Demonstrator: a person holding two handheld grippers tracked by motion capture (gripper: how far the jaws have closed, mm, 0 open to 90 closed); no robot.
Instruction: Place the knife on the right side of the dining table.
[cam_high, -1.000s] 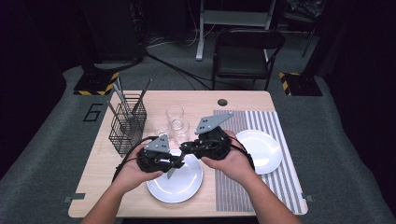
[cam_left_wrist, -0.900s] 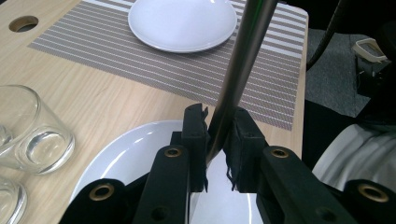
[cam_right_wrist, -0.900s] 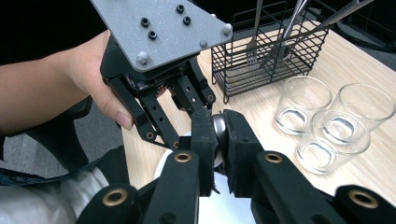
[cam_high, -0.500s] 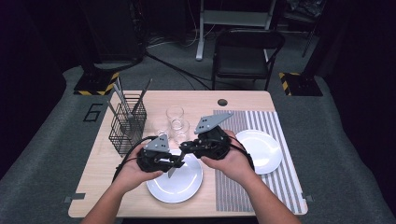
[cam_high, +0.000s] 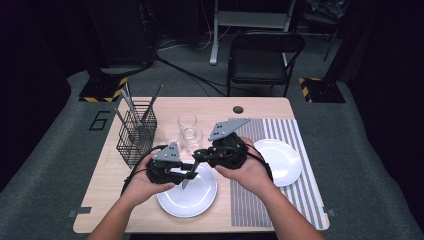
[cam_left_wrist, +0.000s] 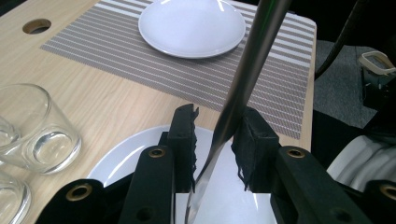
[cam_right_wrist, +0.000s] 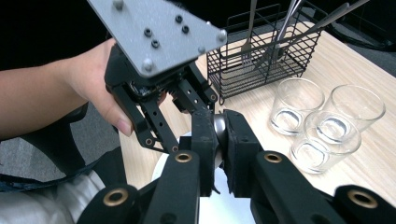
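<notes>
Above the near white plate on the wooden table, two hand-held claws meet over a table knife. The right claw is clamped shut on the knife's handle end, its black pads pressed against a rounded bit of steel in the right gripper view. The left claw has just been opening: in the left gripper view the knife runs up between its two pads, with a gap showing on the left side, so it is loose around the blade rather than gripping. The tip of the blade is cut off at the bottom of that view, and the handle runs out at the top. From above, hands and claw bodies hide most of the knife. Behind the plate stand three clear glasses; left of them a black wire cutlery basket holds utensils too thin to tell apart. Right of the plate lies a striped placemat bearing a second white plate.
</notes>
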